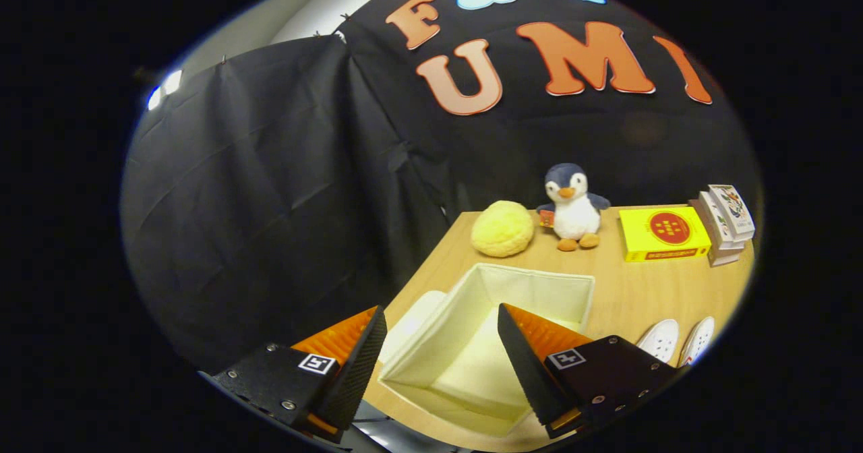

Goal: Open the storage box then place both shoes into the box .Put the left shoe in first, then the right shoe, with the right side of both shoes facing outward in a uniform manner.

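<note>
**Storage box open, shoes next**

Storage box (472, 345) sits on the table (647, 291) with its mouth open upward, what looks like its lid (412, 321) lying beside it. Two shoes (677, 340) lie just beyond the right finger. The gripper (441, 358) hovers wide apart, holding nothing; swing right and pinch the left shoe's collar squarely.
</note>
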The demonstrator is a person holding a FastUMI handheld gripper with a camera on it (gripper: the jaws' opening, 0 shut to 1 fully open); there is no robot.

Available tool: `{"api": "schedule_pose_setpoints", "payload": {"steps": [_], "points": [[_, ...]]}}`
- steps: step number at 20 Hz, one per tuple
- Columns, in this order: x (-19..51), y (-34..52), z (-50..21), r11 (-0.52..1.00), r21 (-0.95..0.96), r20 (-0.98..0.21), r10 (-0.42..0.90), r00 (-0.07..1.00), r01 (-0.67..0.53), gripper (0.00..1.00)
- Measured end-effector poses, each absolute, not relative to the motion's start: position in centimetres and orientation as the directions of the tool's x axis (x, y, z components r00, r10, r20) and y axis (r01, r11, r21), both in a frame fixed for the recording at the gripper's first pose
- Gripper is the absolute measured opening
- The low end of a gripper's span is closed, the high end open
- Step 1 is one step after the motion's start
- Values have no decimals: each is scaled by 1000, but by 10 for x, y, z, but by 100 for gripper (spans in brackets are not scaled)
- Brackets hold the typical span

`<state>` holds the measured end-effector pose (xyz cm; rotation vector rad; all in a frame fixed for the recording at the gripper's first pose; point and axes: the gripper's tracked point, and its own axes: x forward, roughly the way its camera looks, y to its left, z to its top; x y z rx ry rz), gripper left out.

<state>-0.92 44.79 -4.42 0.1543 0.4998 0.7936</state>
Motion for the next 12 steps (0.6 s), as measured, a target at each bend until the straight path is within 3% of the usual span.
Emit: {"api": "schedule_pose_setpoints", "payload": {"steps": [5, 12], "points": [[30, 347, -83, 822, 305, -435, 570, 697, -481, 98], [56, 227, -152, 924, 266, -571, 381, 727, -276, 97]]}}
